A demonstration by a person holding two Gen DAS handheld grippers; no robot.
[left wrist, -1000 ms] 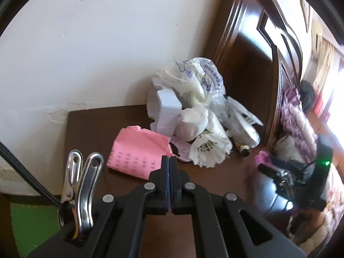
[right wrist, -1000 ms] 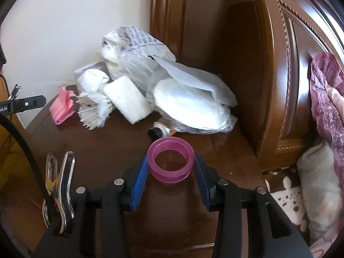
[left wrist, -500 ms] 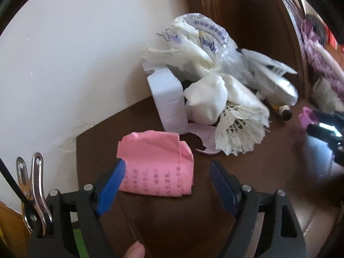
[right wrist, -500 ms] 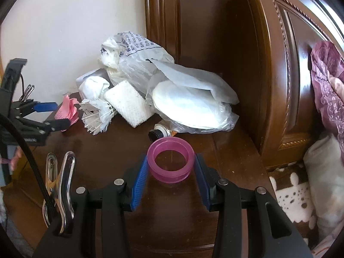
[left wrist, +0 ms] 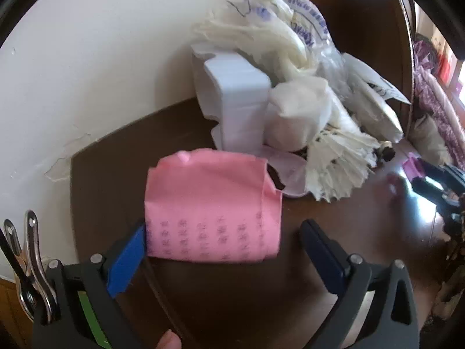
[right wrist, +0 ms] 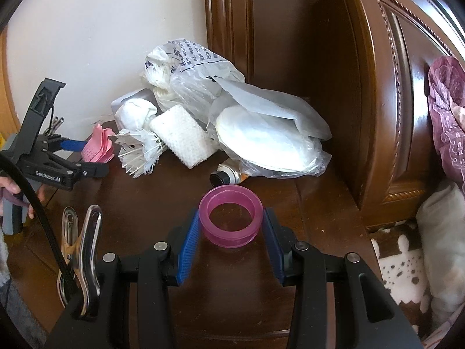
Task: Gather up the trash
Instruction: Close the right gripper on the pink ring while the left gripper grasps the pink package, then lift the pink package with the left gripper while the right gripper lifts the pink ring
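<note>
A: Wooden table (right wrist: pixel 314 203), dark and polished. Plastic bag (right wrist: pixel 270 136) at the back holds white packing; what else is inside cannot be told.

B: Grip status?

A: Left gripper (left wrist: pixel 223 250) has just been opening and stands wide around the pink paper (left wrist: pixel 212 206), pads not pressing. Right gripper (right wrist: pixel 231 234) is clamped on the pink ring (right wrist: pixel 231 218).

B: Risks?

A: Paper is thin and flat; pads may skid over it. Squeezing could let the ring slip out.

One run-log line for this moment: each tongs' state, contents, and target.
left tongs: just opened, straddling pink paper, no grip | right tongs: shut on pink ring | target: pink paper
</note>
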